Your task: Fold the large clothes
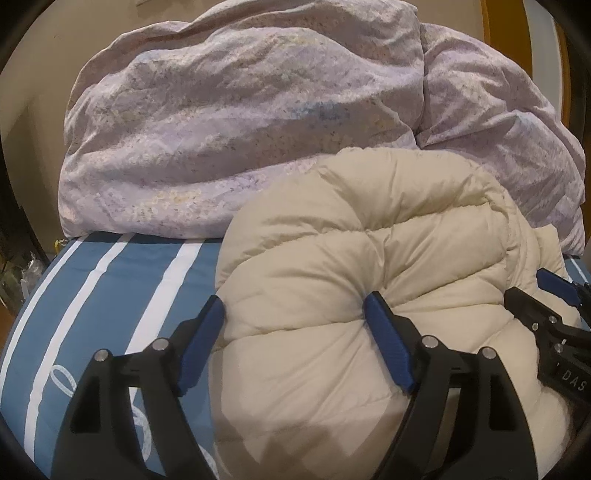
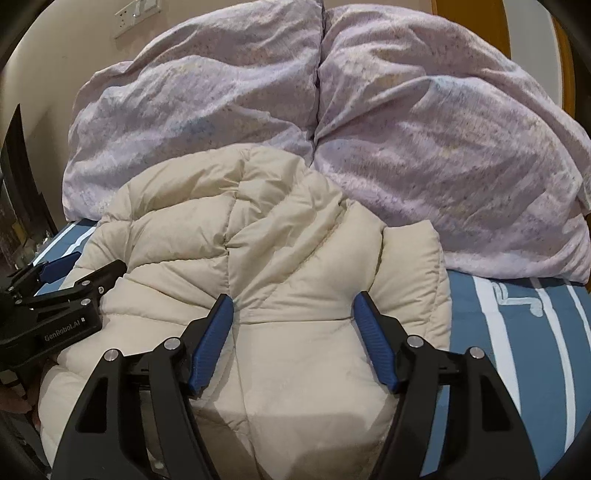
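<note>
A cream quilted puffer jacket (image 1: 369,258) lies bunched and folded on the blue striped bed; it also shows in the right wrist view (image 2: 277,258). My left gripper (image 1: 295,306) is open, its jaws set wide at the jacket's left side, with the right pad pressed into the padding. My right gripper (image 2: 293,299) is open with both pads resting on the jacket's near right part. The right gripper shows at the right edge of the left wrist view (image 1: 546,295). The left gripper shows at the left edge of the right wrist view (image 2: 74,273).
A large crumpled lilac floral duvet (image 2: 332,122) is heaped behind the jacket, against the wall. The blue sheet with white stripes (image 1: 110,302) lies left of the jacket and also right of it (image 2: 517,350). A wall socket plate (image 2: 136,14) sits at the upper left.
</note>
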`<state>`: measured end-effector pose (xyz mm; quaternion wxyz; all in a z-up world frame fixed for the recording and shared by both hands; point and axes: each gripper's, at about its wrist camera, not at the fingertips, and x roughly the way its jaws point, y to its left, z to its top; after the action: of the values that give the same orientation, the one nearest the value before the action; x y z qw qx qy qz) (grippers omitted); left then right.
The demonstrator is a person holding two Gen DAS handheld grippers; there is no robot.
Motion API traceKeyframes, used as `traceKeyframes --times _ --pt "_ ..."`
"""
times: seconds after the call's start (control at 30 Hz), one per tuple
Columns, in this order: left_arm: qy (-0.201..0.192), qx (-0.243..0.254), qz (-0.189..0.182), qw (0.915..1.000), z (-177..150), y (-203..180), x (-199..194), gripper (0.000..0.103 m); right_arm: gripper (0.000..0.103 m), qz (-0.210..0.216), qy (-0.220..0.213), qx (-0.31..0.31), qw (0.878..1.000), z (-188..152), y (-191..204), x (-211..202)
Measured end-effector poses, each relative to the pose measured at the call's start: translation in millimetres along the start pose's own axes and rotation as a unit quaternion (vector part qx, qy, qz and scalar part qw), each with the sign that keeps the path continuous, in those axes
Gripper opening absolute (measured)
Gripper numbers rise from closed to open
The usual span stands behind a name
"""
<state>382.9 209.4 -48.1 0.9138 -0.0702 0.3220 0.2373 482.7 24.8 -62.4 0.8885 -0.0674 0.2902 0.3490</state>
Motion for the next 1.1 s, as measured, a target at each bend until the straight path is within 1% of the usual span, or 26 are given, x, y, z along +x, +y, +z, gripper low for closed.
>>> traceKeyframes --times 0.2,0.3,0.67,0.8,1.1 --pt "0.010 -0.011 -0.007 0.9999 -3 1 11 0.083 0.071 0.014 0.003 0.021 1.000 -5 -9 10" --pt "0.008 -0.006 -0.003 0.9999 -5 -1 14 0.083 0.071 0.015 0.005 0.025 1.000 -7 -10 13" --pt "0.032 0.012 0.012 0.9993 -5 -7 24 0.085 0.072 0.010 0.055 0.019 0.998 0 -9 29" --pt "0.041 0.018 0.017 0.9989 -5 -8 28 0.086 0.072 0.010 0.065 0.019 0.998 3 -9 31" --pt "0.051 0.029 0.027 0.9979 -5 -12 32 0.088 0.072 0.009 0.067 0.021 0.997 4 -10 32"
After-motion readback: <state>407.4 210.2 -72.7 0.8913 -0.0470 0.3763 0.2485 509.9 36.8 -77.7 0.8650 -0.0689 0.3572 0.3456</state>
